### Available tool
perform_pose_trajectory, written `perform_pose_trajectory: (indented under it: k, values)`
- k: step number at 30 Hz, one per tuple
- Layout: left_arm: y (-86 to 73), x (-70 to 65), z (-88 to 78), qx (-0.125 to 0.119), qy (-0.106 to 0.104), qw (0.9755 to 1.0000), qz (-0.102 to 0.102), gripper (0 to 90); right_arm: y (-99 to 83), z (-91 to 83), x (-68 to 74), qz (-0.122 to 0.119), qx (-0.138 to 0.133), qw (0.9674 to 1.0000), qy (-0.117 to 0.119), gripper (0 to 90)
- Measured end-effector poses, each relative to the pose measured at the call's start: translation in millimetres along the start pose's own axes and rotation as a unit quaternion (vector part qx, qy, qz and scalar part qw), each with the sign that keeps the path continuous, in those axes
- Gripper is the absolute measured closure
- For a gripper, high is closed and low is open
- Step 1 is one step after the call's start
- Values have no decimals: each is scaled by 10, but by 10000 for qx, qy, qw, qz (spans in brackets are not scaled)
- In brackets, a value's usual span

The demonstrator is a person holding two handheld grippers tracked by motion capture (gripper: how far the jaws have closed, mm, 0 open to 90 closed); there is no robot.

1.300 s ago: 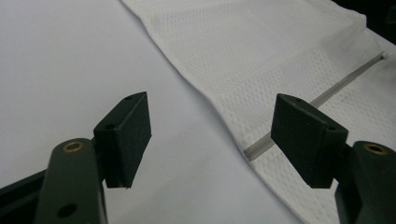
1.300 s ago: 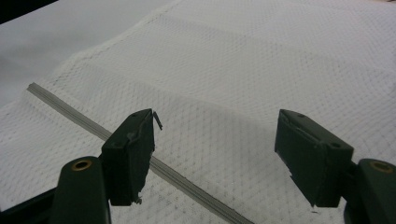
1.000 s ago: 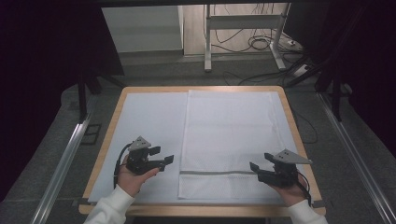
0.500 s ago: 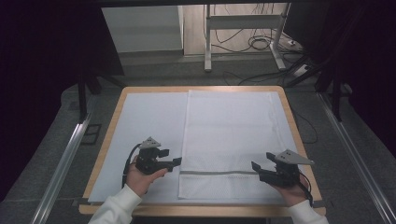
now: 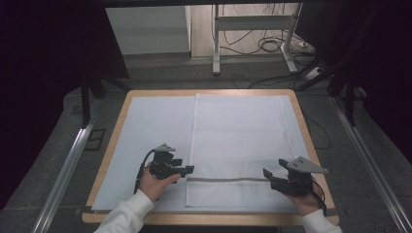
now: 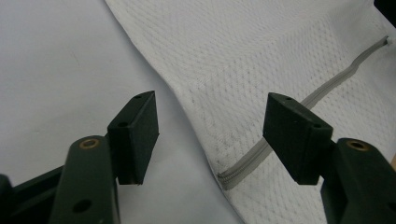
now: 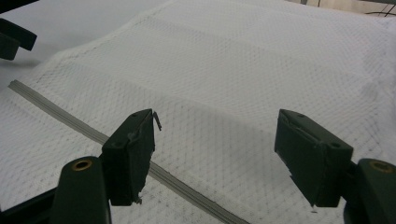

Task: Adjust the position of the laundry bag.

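In the high view we see a white mesh bag (image 5: 243, 145) lying flat on the right half of the table (image 5: 296, 104), over a pale sheet (image 5: 150, 126) that covers the board. A grey zipper (image 5: 226, 179) runs across the bag near its lower edge. The left gripper (image 5: 187, 170) sits in the lower left of the frame, its tips right at the bag's left edge, level with the zipper's left end. The right gripper (image 5: 268, 175) sits in the lower right, over the bag's right side, close to the zipper's other end.

In the left gripper view the bag (image 6: 261, 60) fills the upper right, and the zipper (image 6: 285, 135) slants down to its end in the lower middle, in the gap between the jaws. The left gripper (image 6: 210, 135) has just been closing a little, yet its jaws stand wide apart and press on nothing; whether they brush the cloth we cannot tell.

In the right gripper view the bag (image 7: 261, 65) spreads across the whole frame, the zipper (image 7: 70, 119) runs from the left edge down toward the bottom middle, and the left gripper (image 7: 11, 39) shows in the upper left corner. The right gripper (image 7: 215, 140) has its jaws wide apart above the mesh, holding nothing.

Around the table lie grey floor and, at the top of the high view, a metal stand (image 5: 252, 24) with cables (image 5: 272, 46). Nothing blocks either gripper.
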State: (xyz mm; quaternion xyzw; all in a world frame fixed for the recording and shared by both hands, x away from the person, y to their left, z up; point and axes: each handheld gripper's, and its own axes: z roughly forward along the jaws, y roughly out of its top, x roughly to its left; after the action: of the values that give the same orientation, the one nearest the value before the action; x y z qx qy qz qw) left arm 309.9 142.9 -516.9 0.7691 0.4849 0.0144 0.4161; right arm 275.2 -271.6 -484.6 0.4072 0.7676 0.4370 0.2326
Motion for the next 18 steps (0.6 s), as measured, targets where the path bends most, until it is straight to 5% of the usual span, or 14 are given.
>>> perform_pose_trajectory:
  k: [4, 18]
  values:
    - [-50, 39, 69, 51, -60, 9998, -173, 389, -14, -27, -22, 17, -21, 10000, -84, 282]
    - [-77, -19, 196, 260, 37, 9997, -6, 453, -17, -49, -38, -4, -49, 9998, -178, 281]
